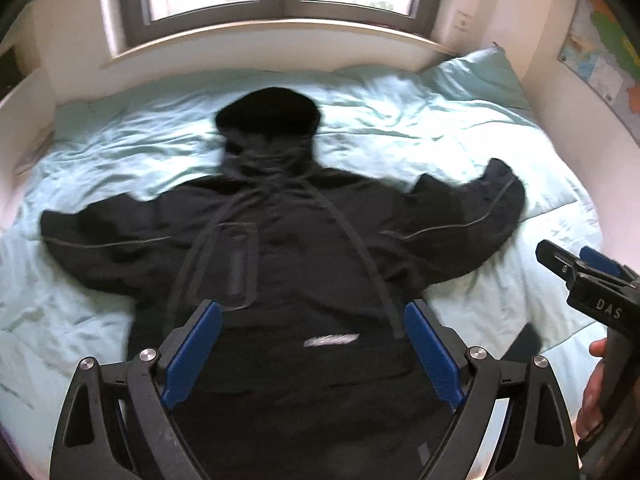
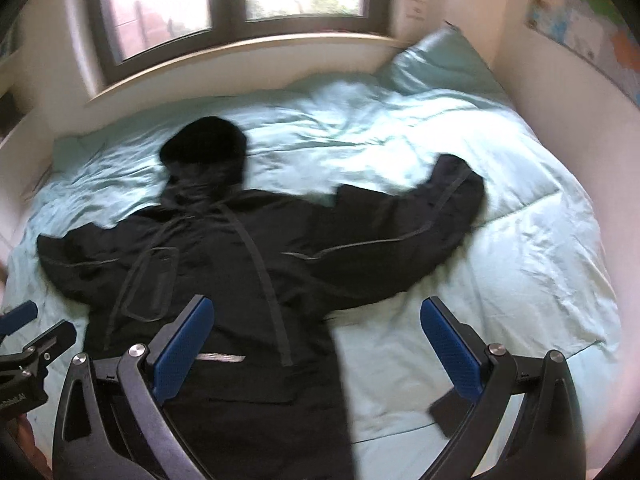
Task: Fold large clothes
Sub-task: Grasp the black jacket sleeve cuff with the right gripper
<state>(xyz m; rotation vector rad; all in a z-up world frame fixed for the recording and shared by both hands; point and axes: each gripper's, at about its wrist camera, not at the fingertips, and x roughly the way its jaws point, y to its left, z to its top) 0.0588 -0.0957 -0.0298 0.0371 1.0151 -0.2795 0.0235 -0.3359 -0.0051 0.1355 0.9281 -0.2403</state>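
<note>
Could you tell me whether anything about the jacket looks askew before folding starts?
The black hooded jacket lies spread flat on the bed, but its right sleeve bends upward at the cuff.

"DAS" on the right tool [image 1: 576, 264]

A wide bed [image 1: 500, 280] fills the room, its pale mint duvet [image 2: 520, 240] rumpled and creased. A matching pillow [image 1: 476, 76] leans at the far right corner against the wall. Behind the bed runs a light wooden ledge [image 1: 264, 36], and above it a grey-framed window [image 2: 228, 0] glows bright. A colourful map [image 1: 604, 60] hangs on the right wall, a small switch plate [image 1: 464, 22] near the window.
</note>
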